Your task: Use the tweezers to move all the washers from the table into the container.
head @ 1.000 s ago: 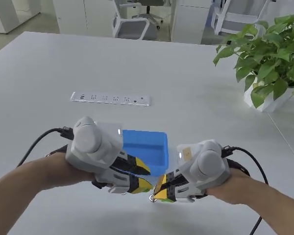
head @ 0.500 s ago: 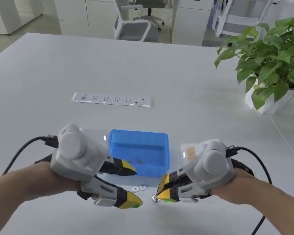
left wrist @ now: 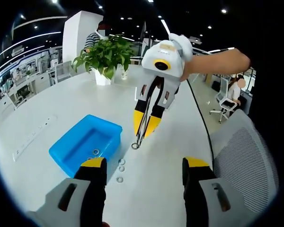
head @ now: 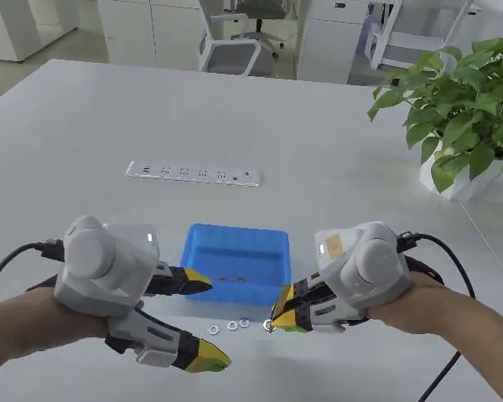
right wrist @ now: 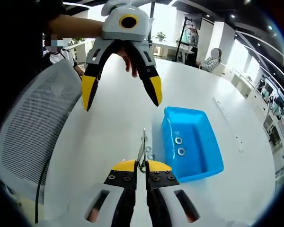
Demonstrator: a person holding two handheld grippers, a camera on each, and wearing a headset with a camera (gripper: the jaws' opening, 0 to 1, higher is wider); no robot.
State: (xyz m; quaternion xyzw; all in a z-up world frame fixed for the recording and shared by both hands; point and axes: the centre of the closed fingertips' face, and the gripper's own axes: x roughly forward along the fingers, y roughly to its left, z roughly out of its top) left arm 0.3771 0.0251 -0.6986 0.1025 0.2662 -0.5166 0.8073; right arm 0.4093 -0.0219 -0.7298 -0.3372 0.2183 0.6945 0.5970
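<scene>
My right gripper (right wrist: 136, 166) is clamping shut on the thin metal tweezers (right wrist: 142, 144), whose tips are seemingly pinching one small silver ring washer (left wrist: 135, 146). I am judging the squeeze needs holding steady while lifting over the wall of the blue rectangular plastic container (right wrist: 201, 142), just right of the tips, where two washers (right wrist: 178, 140) are lying. Three loose washers (head: 232, 325) are sitting beside the tips. My left gripper (left wrist: 144, 163), jaws wide apart, is hovering opposite, crowding the path; a white power strip (head: 193, 172) is lying well beyond.
</scene>
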